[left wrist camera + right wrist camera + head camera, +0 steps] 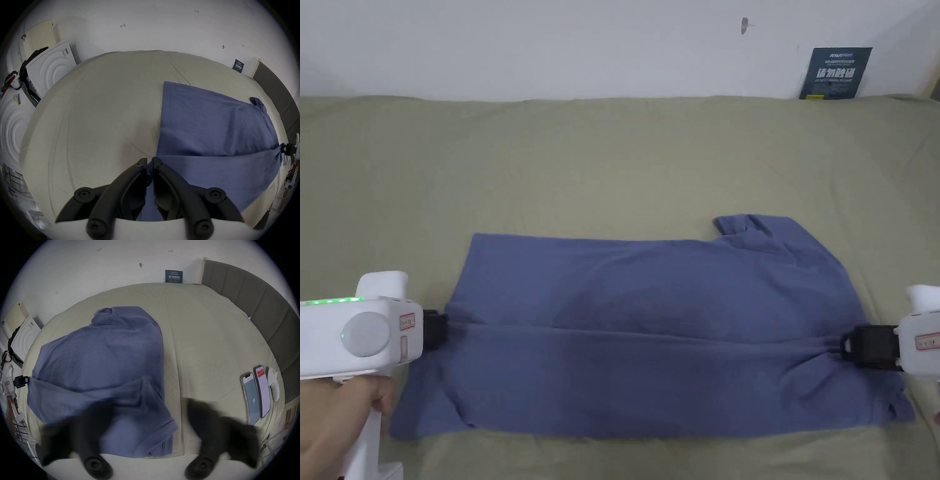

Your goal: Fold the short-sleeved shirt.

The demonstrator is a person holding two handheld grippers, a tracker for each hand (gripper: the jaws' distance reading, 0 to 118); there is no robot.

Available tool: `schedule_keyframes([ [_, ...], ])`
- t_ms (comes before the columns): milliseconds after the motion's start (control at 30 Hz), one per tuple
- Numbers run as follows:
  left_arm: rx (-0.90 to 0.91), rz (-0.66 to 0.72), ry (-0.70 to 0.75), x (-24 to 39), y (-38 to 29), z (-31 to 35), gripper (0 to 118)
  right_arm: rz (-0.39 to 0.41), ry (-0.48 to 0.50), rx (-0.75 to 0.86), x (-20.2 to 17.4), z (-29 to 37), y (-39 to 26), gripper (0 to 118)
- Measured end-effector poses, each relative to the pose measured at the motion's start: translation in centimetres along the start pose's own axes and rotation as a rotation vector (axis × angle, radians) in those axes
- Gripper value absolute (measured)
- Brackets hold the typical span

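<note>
The blue, soft cotton short-sleeved shirt (650, 312) lies spread sideways on the olive-green bed sheet (581, 156), hem to the left. The left tongs (150, 162) are clenched on the hem edge, cloth pinched between both jaws. The right tongs (850, 345) sit at the collar end, where the fabric gathers toward them; their own view is blurred with jaws apart, so I cannot tell their state. Limp and light, the shirt will likely sag; edges and seams look the best holds.
</note>
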State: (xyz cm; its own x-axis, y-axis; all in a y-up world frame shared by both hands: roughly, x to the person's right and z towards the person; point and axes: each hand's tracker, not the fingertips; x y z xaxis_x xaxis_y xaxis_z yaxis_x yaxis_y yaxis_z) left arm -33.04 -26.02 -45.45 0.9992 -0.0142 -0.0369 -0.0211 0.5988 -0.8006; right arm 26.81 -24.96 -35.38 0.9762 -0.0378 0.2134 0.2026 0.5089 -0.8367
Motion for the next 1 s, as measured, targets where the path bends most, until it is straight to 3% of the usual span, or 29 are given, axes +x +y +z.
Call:
schedule_keyframes([
  [67,0.029,0.064,0.040,-0.8,-1.1,0.7,116,-0.008,0.042,0.071,0.6,1.4,-1.0,114],
  [167,-0.032,0.036,-0.013,-2.3,-2.4,1.9,113,0.007,0.000,0.032,1.5,3.3,-3.2,112],
  [200,-0.042,0.046,-0.016,-2.8,-3.0,2.5,105,0.004,0.012,0.023,1.7,3.9,-4.0,95],
  [233,-0.049,0.050,-0.033,-3.6,-3.8,3.2,105,-0.015,0.034,0.026,2.0,4.7,-5.1,95],
  [267,-0.045,0.054,-0.043,-4.3,-4.4,4.1,100,-0.034,0.056,0.041,2.1,5.4,-6.1,86],
  [300,-0.045,0.065,-0.064,-4.8,-5.1,4.7,80,-0.038,0.065,0.053,1.6,6.0,-7.3,61],
  [333,-0.069,0.043,-0.070,-5.3,-5.9,5.0,25,-0.032,0.054,0.055,1.3,6.4,-8.2,12],
  [367,-0.047,0.042,-0.064,-5.1,-7.0,5.6,0,-0.044,0.032,0.068,1.5,6.8,-9.0,0],
  [433,-0.089,0.058,-0.106,-5.1,-8.9,6.5,0,-0.035,0.094,0.055,1.6,6.9,-9.8,0],
  [533,-0.088,0.087,-0.143,-4.1,-8.6,7.2,0,-0.030,0.087,0.048,1.2,7.0,-10.2,0],
  [567,-0.098,0.083,-0.160,-3.8,-8.6,6.9,18,-0.027,0.091,0.050,1.0,6.9,-10.2,0],
  [600,-0.106,0.071,-0.156,-3.3,-8.6,6.5,85,-0.026,0.095,0.047,1.0,6.9,-10.1,0],
  [633,-0.155,0.040,-0.143,-2.8,-8.6,5.5,118,-0.024,0.096,0.047,0.9,6.9,-10.0,0],
  [667,-0.054,0.084,-0.108,-2.8,-9.1,5.6,117,-0.019,0.098,0.048,0.8,6.9,-9.9,0],
  [800,-0.153,0.087,-0.112,-2.5,-8.0,3.2,114,-0.008,0.095,0.042,0.2,6.6,-9.5,0],
  [833,-0.163,0.080,-0.081,-2.5,-7.9,2.7,104,-0.008,0.098,0.042,0.3,6.3,-9.6,0],
  [867,-0.155,0.084,-0.083,-2.6,-7.8,2.7,77,-0.004,0.096,0.039,0.2,6.0,-9.4,0],
  [900,-0.144,0.085,-0.070,-2.6,-7.8,2.9,43,0.000,0.090,0.041,0.2,5.8,-9.3,1],
  [933,-0.083,0.030,-0.021,-2.2,-8.0,4.9,7,0.001,0.090,0.047,0.3,5.6,-9.2,11],
  [967,-0.061,0.062,-0.105,-3.1,-7.8,5.5,4,-0.020,0.112,0.038,1.6,4.2,-9.0,41],
  [1000,-0.119,0.151,-0.212,-3.2,-7.8,5.7,4,-0.037,0.106,0.037,1.8,3.8,-8.7,102],
])
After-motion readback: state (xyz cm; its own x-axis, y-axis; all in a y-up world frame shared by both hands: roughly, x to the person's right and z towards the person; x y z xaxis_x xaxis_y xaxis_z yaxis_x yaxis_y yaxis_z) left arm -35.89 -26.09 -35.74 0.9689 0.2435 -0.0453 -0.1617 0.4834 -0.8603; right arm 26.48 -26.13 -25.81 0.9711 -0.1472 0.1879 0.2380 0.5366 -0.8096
